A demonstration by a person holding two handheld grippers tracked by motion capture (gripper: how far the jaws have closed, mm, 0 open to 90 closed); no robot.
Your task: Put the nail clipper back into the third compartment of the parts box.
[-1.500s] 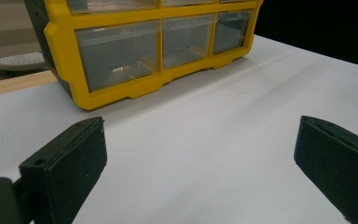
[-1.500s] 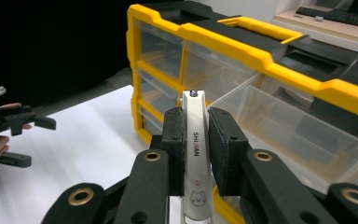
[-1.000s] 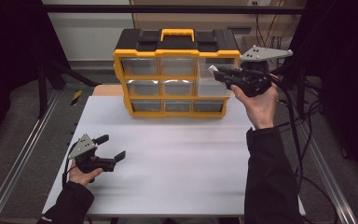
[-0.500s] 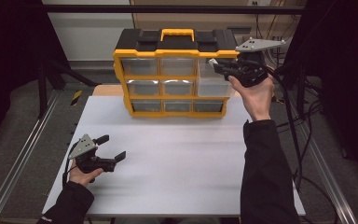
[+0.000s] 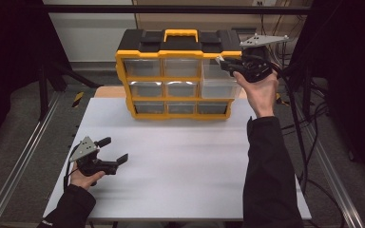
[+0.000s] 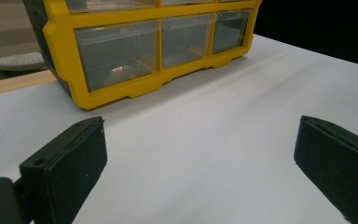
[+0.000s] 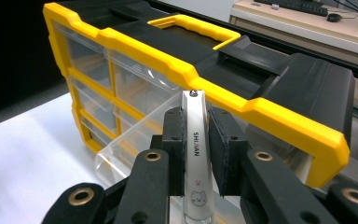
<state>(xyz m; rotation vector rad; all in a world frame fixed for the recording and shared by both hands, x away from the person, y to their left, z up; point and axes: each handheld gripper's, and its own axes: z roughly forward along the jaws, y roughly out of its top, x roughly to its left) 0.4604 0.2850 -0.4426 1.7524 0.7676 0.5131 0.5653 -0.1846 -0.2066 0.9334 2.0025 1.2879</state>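
Observation:
A yellow and black drawer cabinet (image 5: 171, 76) stands at the back of the white table (image 5: 185, 161). Its right middle clear drawer (image 5: 216, 88) is pulled out. My right gripper (image 5: 225, 64) is up at the cabinet's top right corner, above that drawer. In the right gripper view the gripper (image 7: 196, 121) is shut on a flat white tool (image 7: 195, 154), like a nail clipper, printed with a small cat face. The open drawer (image 7: 130, 140) lies below it. My left gripper (image 5: 114, 149) rests open at the table's front left, nothing between its fingers (image 6: 65, 163), facing the cabinet (image 6: 116, 46).
Metal frame rails (image 5: 24, 156) run along both sides of the table. Cables (image 5: 309, 118) hang at the right behind my right arm. A desk with a keyboard (image 7: 307, 18) stands beyond the cabinet.
My right gripper has risen with the white tool from the middle drawer row to the cabinet's top right corner. The left gripper has hardly moved.

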